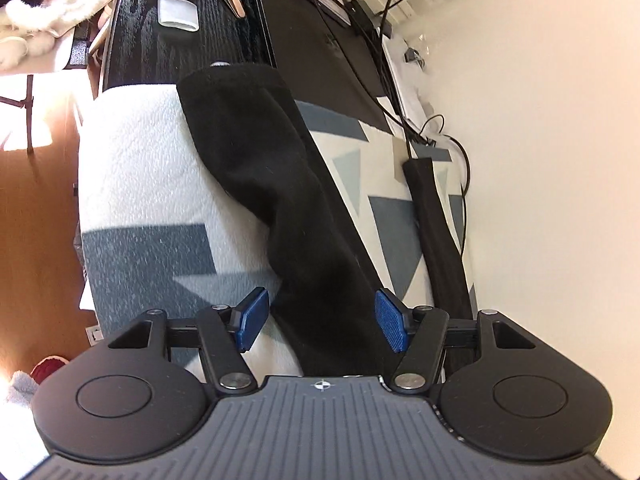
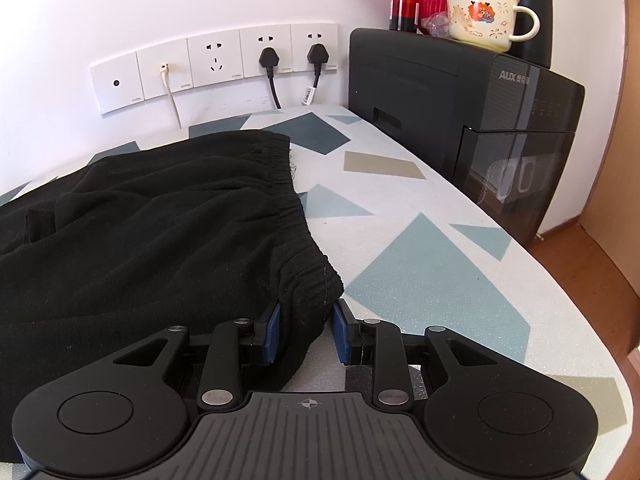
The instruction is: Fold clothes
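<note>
Black trousers (image 2: 152, 224) lie on a table cover printed with grey-blue shapes (image 2: 420, 264). My right gripper (image 2: 307, 332) is shut on the near corner of the elastic waistband (image 2: 308, 284), which bunches between the blue pads. In the left wrist view one black trouser leg (image 1: 260, 160) runs away from me across the cover (image 1: 140, 152). My left gripper (image 1: 323, 322) stands open astride that leg, with a gap showing at its left pad (image 1: 252, 320). A narrow black strip of cloth (image 1: 436, 220) lies to the right, near the wall.
A black AUX appliance (image 2: 480, 120) stands at the table's far right, with a mug (image 2: 480, 12) and a red bottle (image 2: 404, 0) on top. Wall sockets with plugs (image 2: 216, 64) are behind the table. Beyond the leg are a dark desk top (image 1: 192, 48), cables (image 1: 400, 80) and a small white case (image 1: 178, 12).
</note>
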Demonstrator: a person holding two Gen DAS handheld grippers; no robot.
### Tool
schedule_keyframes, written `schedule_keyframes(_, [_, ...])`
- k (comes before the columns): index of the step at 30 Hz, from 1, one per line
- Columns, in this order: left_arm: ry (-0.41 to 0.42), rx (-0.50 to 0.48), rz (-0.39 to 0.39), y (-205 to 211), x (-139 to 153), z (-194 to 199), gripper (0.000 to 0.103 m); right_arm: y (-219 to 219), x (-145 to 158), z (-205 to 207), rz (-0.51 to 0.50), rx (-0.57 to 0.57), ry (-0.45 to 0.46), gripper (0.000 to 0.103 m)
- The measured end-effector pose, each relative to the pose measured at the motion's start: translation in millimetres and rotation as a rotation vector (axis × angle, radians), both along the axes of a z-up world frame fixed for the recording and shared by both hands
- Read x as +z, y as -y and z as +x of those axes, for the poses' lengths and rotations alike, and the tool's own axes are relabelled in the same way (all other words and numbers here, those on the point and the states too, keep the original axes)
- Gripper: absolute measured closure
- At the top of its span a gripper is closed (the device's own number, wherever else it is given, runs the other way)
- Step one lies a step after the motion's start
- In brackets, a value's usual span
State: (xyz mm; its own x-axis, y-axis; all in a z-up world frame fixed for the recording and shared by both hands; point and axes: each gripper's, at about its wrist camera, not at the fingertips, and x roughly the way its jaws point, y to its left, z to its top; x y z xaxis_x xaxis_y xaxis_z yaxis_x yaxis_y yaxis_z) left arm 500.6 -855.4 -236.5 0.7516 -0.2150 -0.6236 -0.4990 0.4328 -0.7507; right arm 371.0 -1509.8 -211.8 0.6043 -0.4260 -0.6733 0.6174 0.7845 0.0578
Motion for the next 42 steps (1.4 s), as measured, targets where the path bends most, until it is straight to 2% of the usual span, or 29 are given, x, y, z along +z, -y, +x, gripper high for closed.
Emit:
schedule_keyframes(7, [0.011,-0.036,0.102,2.7,1.5,20.1,0.042,-2.1,0.5,1.9,-0.007,-0.004,-0.013,0.077])
schedule_keyframes(9, [0.015,-0.05,0.077,3.9,2.7,23.6,0.043,-2.8,0.6,2.6,-0.008,-0.005,-0.017,0.077])
schedule_keyframes(11, [0.038,-0.098,0.033,5.2,3.7,23.6,0.05,-3.1,1.0,3.2,-0.008,-0.006,-0.022,0.077])
schedule_keyframes(13, [0.062,-0.145,0.01,7.3,5.4,22.2,0.052,-3.0,1.2,3.7,-0.008,-0.006,-0.024,0.077])
schedule_keyframes(15, [0.054,-0.165,0.018,9.2,5.4,21.5,0.06,-3.0,1.1,4.0,-0.006,-0.008,-0.024,0.077])
schedule_keyframes(16, [0.029,-0.156,0.02,8.8,2.7,21.3,0.068,-3.0,1.0,3.8,-0.004,-0.011,-0.022,0.077])
schedule_keyframes(17, [0.005,-0.145,0.019,8.1,-0.2,21.0,0.082,-2.3,1.2,3.7,0.002,-0.013,-0.02,0.077])
schedule_keyframes(19, [-0.03,-0.107,-0.001,4.1,-4.0,19.4,0.094,0.6,2.5,4.0,0.023,-0.015,-0.021,0.077])
schedule_keyframes(20, [-0.03,-0.094,0.001,2.8,-1.8,18.8,0.097,3.1,3.8,4.2,0.039,-0.013,-0.023,0.076])
schedule_keyframes(24, [0.048,-0.07,0.093,-1.1,25.3,15.9,0.1,29.9,9.9,-3.9,0.222,-0.047,0.028,0.085])
schedule_keyframes(27, [0.139,-0.041,0.055,-7.7,49.7,14.5,0.101,48.4,17.7,-17.5,0.325,-0.115,0.118,0.09])
schedule_keyframes(31, [0.237,-0.048,0.066,-2.0,85.2,17.8,0.101,56.2,27.9,-28.7,0.39,-0.127,0.2,0.091])
schedule_keyframes(34, [0.269,-0.065,0.059,7.0,100.9,16.7,0.101,59.1,34.6,-35.8,0.409,-0.139,0.253,0.091])
schedule_keyframes(37, [0.246,-0.107,0.064,21.8,106.1,12.2,0.101,64.7,41.4,-47.0,0.418,-0.176,0.306,0.092])
schedule_keyframes(42, [0.149,-0.163,0.031,44.8,82.4,-9.6,0.101,79.9,49.9,-79.3,0.422,-0.275,0.388,0.094])
